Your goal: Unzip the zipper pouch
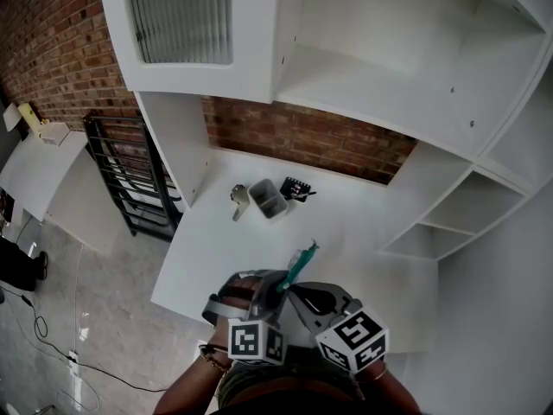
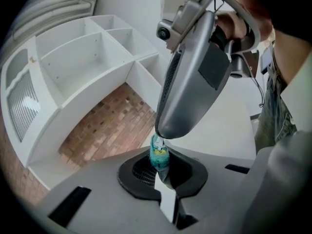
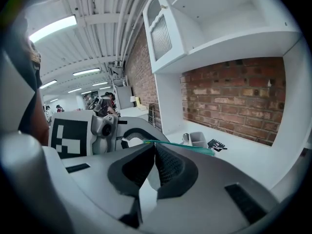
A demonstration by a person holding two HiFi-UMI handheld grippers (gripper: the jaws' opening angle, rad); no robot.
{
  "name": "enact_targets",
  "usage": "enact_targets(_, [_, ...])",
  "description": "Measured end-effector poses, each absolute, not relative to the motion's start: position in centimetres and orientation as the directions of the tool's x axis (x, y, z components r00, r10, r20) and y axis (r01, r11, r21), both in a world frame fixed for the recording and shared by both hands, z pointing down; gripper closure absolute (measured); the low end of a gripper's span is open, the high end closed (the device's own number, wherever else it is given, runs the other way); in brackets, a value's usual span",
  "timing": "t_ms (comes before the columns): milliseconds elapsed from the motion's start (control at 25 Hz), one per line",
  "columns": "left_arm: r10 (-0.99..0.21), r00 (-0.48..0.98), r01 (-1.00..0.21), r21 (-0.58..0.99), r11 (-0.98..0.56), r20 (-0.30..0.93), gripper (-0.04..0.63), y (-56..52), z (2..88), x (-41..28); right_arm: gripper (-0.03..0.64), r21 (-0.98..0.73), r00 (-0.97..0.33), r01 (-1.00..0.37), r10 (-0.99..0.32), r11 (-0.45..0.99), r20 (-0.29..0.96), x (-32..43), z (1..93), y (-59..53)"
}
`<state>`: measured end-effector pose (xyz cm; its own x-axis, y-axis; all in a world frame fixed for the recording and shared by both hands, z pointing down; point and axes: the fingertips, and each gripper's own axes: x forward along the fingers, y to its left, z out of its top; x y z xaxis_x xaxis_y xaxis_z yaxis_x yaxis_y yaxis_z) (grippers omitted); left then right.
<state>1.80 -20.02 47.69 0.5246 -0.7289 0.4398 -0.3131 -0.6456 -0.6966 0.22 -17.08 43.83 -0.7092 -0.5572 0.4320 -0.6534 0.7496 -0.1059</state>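
A teal zipper pouch [image 1: 301,262] hangs edge-on above the white desk's front, held between both grippers. In the left gripper view my left gripper [image 2: 160,168] is shut on the lower end of the pouch [image 2: 159,156]. The right gripper's grey body [image 2: 195,72] comes down onto the pouch's top, where a small white and yellow piece shows. The right gripper view has my right gripper [image 3: 152,148] shut on the near end of the pouch's thin teal edge [image 3: 190,148], with the left gripper [image 3: 105,129] just behind it. In the head view the left gripper [image 1: 275,285] and right gripper [image 1: 294,290] meet tip to tip.
Further back on the white desk [image 1: 371,232] stand a small grey open box [image 1: 268,199], a metal piece [image 1: 238,200] and a black item [image 1: 296,188]. White shelves [image 1: 458,214] rise to the right, a brick wall behind. A black rack [image 1: 130,180] stands left of the desk.
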Motion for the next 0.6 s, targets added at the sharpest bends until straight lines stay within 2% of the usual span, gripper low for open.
enact_targets(280, [-0.656,0.607,-0.401,-0.539,-0.741,0.449,0.59,-19.1,48.3,1.8,0.611,-0.123,-0.698,-0.668,-0.559,0.734,0.447,0.0,44.2,-16.7])
enact_targets(600, [-0.651,0.593,-0.386,-0.542,-0.746,0.473,0.589,-18.8,49.4,1.4,0.611,-0.072,-0.616,-0.738,-0.625,0.671,0.479,0.0,45.5,-16.7])
